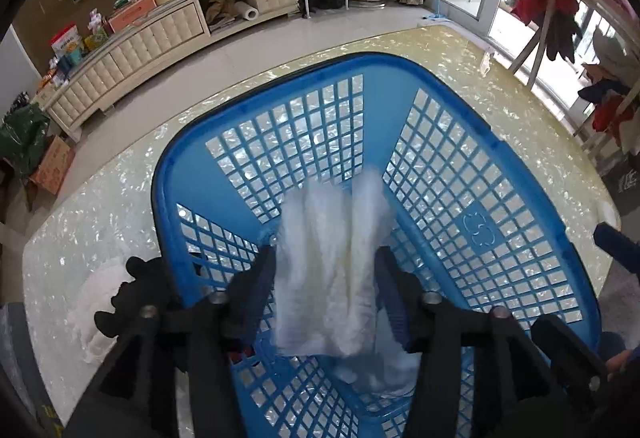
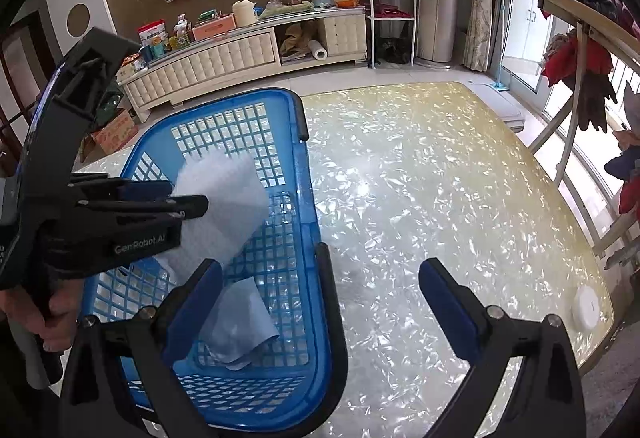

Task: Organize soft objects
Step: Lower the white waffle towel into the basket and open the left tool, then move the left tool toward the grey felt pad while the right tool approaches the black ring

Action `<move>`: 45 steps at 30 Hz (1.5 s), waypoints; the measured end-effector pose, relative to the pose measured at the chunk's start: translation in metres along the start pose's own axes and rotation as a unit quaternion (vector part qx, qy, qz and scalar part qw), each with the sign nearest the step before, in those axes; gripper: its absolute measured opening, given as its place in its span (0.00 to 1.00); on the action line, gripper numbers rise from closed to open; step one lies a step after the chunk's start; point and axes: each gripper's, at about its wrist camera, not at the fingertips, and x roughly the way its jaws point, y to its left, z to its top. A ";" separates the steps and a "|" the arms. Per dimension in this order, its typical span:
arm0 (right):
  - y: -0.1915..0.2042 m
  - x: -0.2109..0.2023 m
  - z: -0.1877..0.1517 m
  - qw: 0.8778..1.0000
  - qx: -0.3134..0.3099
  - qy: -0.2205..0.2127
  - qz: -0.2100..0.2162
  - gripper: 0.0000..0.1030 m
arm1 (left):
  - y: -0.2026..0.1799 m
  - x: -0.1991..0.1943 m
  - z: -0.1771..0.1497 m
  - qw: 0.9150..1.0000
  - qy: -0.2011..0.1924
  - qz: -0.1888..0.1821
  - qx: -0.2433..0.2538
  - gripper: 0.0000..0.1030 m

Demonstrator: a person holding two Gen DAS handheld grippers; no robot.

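Basket [image 2: 316,238]: stood on the surface [image 2: 440,178], toward its left side.
Cloth [image 1: 332,278]: hung over the basket, between my left hand-held gripper's [image 1: 326,278] fingers.
Second cloth [image 2: 240,322]: lay in the basket.
My right hand-held gripper [image 2: 320,298]: right of the basket.

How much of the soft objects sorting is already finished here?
Done: one pale cloth lies in the blue basket. In hand: a white fluffy cloth between the left fingers, above the basket. Left: another white cloth on the table.

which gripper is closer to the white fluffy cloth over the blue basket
Left. The left gripper straddles the white cloth above the blue basket; the right gripper is open over the basket's rim and the table, off to the side.
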 end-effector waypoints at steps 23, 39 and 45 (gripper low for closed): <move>0.027 -0.032 0.001 0.999 -0.017 -0.025 0.015 0.96 | 0.033 -0.106 -0.056 0.995 -0.090 -0.003 -0.044 0.86; 0.093 -0.060 -0.018 0.995 -0.077 -0.032 0.057 0.96 | 0.087 -0.166 -0.149 0.985 -0.140 0.053 -0.090 1.00; 0.126 -0.060 -0.029 0.990 -0.114 -0.025 0.083 0.96 | 0.114 -0.169 -0.181 0.982 -0.135 0.054 -0.123 1.00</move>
